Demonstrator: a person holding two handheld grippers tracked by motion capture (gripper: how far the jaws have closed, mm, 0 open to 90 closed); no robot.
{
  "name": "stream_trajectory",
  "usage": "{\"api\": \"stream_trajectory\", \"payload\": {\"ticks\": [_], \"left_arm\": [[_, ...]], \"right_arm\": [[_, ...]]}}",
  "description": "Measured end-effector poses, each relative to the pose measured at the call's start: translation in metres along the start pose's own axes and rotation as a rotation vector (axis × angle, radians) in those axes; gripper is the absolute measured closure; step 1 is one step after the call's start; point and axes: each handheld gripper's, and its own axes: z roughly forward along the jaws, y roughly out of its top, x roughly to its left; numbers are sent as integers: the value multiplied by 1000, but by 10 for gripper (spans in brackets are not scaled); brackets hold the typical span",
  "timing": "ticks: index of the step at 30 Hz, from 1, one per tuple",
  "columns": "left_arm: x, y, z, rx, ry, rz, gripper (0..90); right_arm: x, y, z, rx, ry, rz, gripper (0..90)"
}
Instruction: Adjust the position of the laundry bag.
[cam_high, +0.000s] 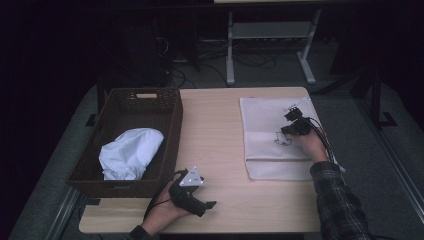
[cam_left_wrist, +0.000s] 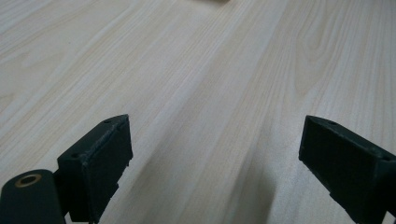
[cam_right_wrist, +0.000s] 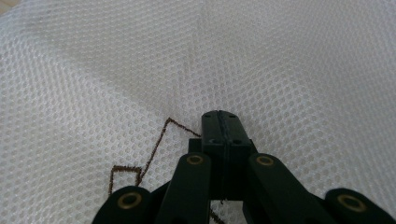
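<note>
Mesh bag (cam_high: 272, 135) is laid flat under the right gripper (cam_high: 292, 124), pressed closed upon it. Far off, the left gripper (cam_high: 202, 204) is held wide open, empty, beside the basket (cam_high: 170, 135).

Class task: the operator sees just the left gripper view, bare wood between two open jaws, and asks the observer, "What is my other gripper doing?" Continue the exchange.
Observer: The right gripper has its jaws pressed together, over a white mesh bag lying flat on the table's right side.
Operator: Is anything caught in it?
Observer: I cannot tell; a thin brown thread runs across the mesh and passes under the jaws.
Operator: What sits on my left?
Observer: A dark woven basket with a crumpled white cloth inside.
Operator: Where is my left gripper?
Observer: The left gripper is low over the table's near edge, just right of the basket.
</note>
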Motion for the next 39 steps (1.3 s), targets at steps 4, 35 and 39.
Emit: {"api": "stream_trajectory", "payload": {"ticks": [4, 35, 39], "left_arm": [[0, 0, 0, -1, 0, 0, 91], [-1, 1, -3, -10, 1, 2, 91], [-1, 1, -4, -14, 1, -1, 91]], "right_arm": [[4, 0, 0, 7, -3, 1, 894], [55, 18, 10, 26, 29, -20, 894], [60, 20, 11, 28, 33, -23, 894]]}}
